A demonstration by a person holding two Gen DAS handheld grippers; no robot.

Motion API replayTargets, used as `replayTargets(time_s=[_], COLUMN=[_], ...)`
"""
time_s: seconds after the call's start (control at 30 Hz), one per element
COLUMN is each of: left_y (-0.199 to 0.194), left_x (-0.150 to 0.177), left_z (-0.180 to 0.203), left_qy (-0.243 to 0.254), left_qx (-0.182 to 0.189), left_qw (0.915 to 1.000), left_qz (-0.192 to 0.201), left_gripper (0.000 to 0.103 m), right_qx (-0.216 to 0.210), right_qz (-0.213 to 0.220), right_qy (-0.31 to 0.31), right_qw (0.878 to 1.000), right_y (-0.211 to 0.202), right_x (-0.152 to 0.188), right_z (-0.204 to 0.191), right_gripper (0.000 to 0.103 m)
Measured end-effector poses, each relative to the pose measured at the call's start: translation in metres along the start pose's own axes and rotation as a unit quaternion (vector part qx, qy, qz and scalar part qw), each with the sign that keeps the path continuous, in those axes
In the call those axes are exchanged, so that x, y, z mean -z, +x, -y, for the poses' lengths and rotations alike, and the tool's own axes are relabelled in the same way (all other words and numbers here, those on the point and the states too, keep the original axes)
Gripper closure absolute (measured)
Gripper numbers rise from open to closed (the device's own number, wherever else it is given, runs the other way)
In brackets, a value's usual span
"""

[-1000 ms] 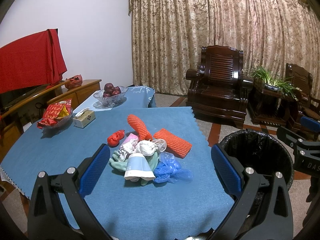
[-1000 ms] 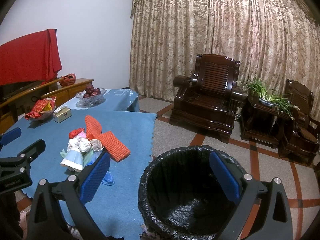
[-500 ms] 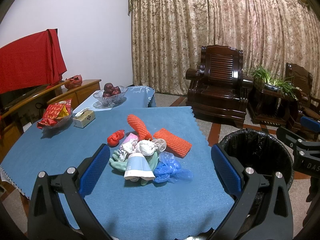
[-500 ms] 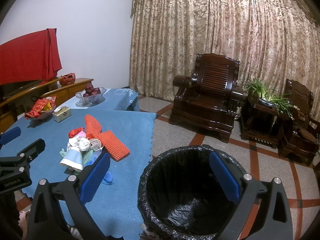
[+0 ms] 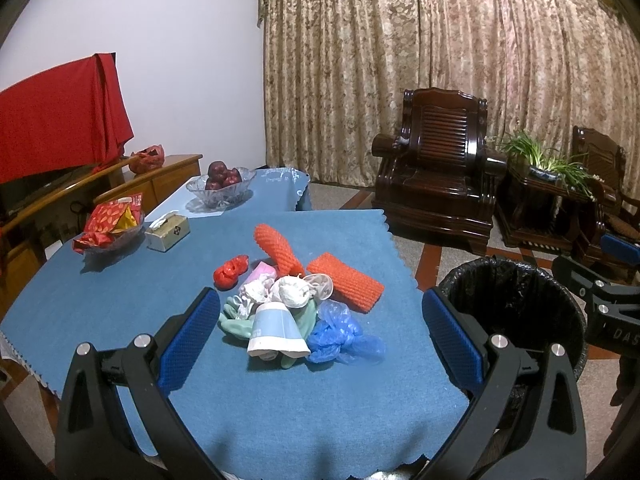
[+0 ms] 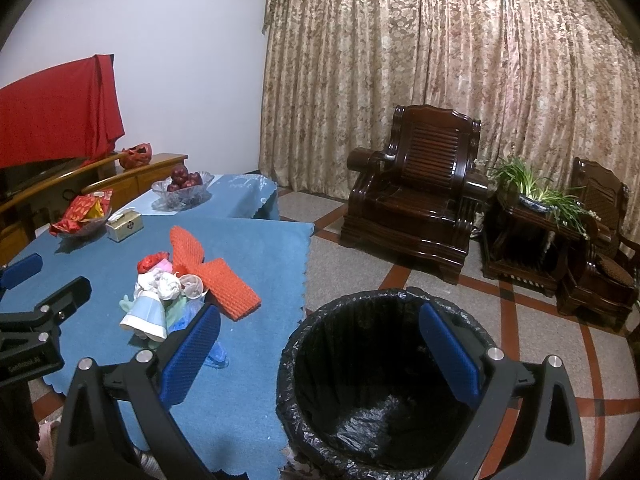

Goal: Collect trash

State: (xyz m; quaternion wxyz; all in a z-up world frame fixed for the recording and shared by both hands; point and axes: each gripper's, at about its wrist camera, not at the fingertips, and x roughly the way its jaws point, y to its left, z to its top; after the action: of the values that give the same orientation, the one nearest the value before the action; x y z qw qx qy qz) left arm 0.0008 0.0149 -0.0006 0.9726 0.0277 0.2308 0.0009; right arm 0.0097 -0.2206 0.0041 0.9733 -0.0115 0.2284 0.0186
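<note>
Nothing has visibly shifted since a second ago. The left tool (image 5: 320, 336) hangs wide open and empty over the trash pile (image 5: 294, 300) at mid-tabletop (image 5: 120, 300); the right tool (image 6: 320, 348), equally spread, empty, frames the seemingly empty bin (image 6: 384, 380) at lower centre.

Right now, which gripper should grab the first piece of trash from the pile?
Probably the left gripper: it is open and faces the trash pile on the table. The right gripper, also open, hangs over the bin.

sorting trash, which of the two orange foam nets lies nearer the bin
The orange foam net lying crosswise at the pile's right edge; the other net points away, farther back.
</note>
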Motion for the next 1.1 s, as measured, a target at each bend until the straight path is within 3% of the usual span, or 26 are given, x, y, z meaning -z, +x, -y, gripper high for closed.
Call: replayTargets(time_s=[0.33, 0.77, 1.1], left_y=[0.017, 0.063, 0.1], left_x=[0.008, 0.023, 0.048], left_z=[-0.008, -0.084, -0.11], left_qy=[-0.013, -0.031, -0.028], left_qx=[-0.01, -0.109, -0.12], left_qw=[0.9998, 0.9931, 0.9902], left_qz=[-0.012, -0.029, -0.065], left_gripper=[0.005, 0.005, 0.005], right_qx=[-0.026, -0.112, -0.161], right_qz=[-0.016, -0.053, -0.118], right_qy=[-0.012, -0.04, -0.056], right_qw=[0.999, 0.992, 0.978], right_y=[0.025, 0.089, 0.171], right_x=[0.011, 0.021, 0.048], right_z=[-0.018, -0.081, -0.122], right_gripper=[0.006, 0.006, 0.023])
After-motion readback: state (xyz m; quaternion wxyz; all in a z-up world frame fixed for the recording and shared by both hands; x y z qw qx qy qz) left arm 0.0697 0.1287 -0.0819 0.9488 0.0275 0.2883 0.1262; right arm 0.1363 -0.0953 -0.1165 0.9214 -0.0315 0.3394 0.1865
